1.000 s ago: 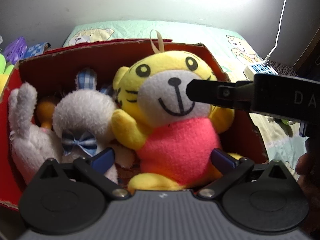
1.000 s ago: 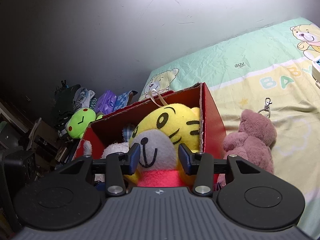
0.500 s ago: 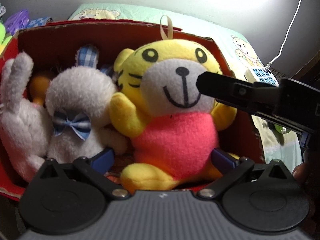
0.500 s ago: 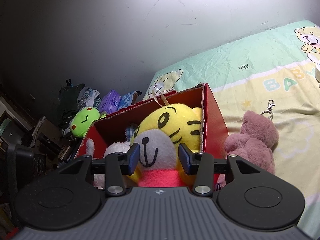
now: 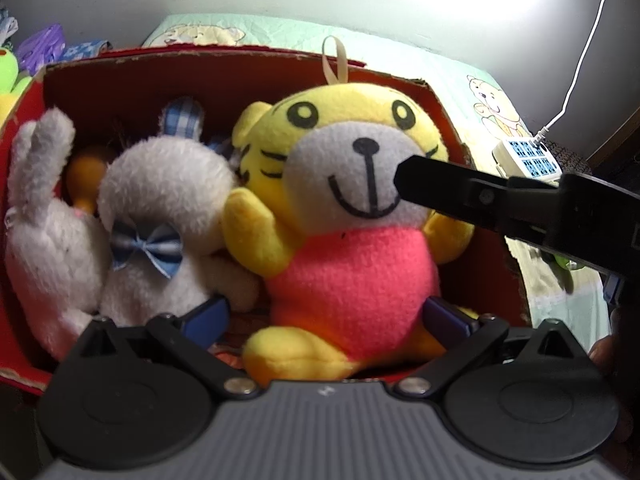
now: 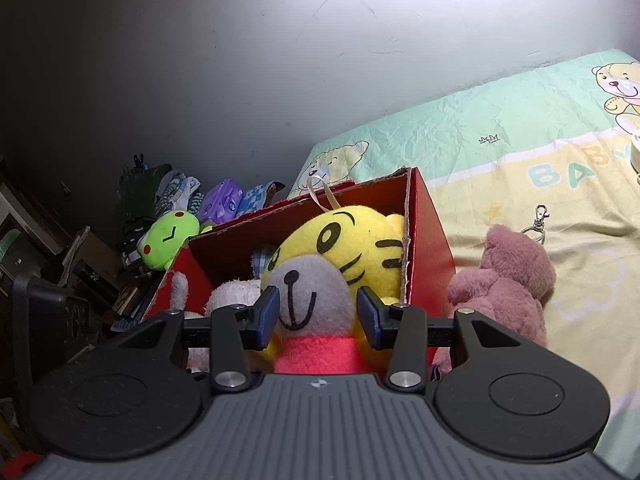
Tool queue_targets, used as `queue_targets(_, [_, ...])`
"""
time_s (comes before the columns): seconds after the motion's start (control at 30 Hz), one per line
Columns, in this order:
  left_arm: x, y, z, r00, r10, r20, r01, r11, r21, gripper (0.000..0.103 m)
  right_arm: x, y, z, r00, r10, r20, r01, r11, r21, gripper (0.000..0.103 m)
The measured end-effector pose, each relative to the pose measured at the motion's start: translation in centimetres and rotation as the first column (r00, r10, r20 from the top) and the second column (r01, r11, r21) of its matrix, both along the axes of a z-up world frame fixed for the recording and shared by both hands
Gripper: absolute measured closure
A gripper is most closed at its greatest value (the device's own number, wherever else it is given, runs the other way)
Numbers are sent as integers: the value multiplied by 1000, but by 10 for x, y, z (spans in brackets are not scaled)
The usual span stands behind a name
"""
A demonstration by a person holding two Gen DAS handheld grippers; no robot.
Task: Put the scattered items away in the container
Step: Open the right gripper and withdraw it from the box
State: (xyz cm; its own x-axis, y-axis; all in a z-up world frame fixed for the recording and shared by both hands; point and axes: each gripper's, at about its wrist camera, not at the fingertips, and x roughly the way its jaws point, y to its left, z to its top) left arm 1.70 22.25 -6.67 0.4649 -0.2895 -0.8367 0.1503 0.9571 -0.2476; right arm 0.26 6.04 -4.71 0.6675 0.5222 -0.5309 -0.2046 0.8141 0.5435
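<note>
A yellow tiger plush [image 5: 352, 272] in a pink shirt sits upright at the right end of the red cardboard box [image 5: 200, 76]. My right gripper [image 6: 318, 314] is shut on the tiger's [image 6: 352, 244] grey muzzle, one blue pad on each cheek. In the left wrist view one of its black fingers [image 5: 440, 184] presses into the tiger's cheek. My left gripper [image 5: 328, 316] is open wide near the box's front wall, with the tiger's lower body between its pads. A white bunny with a blue bow [image 5: 160, 184] and a grey bunny [image 5: 44, 216] lie in the box beside the tiger.
A dusty-pink plush bear [image 6: 508, 280] with a keyring lies on the bed sheet [image 6: 500, 160] just right of the box [image 6: 430, 240]. A green frog plush [image 6: 168, 240] sits beyond the box's left end among clutter. A power strip [image 5: 524, 160] with a white cable lies on the bed.
The left wrist view has rolled a little, so the box and toys sit at a different tilt. The right gripper keeps the same hold on the tiger's head.
</note>
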Motion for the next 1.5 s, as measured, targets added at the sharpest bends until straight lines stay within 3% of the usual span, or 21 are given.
queue_targets(0.87, [-36, -8, 42, 988, 103, 114, -119, 982, 146, 1, -34, -36, 12, 1000, -14, 18, 12, 995, 95, 49])
queue_targets(1.33, [-39, -48, 63, 982, 101, 161, -126, 980, 155, 1, -43, -83, 12, 1000, -24, 11, 23, 991, 130, 49])
queue_targets(1.5, [-38, -73, 67, 979, 58, 196, -92, 981, 170, 1, -43, -107, 8, 999, -47, -3, 47, 991, 129, 49])
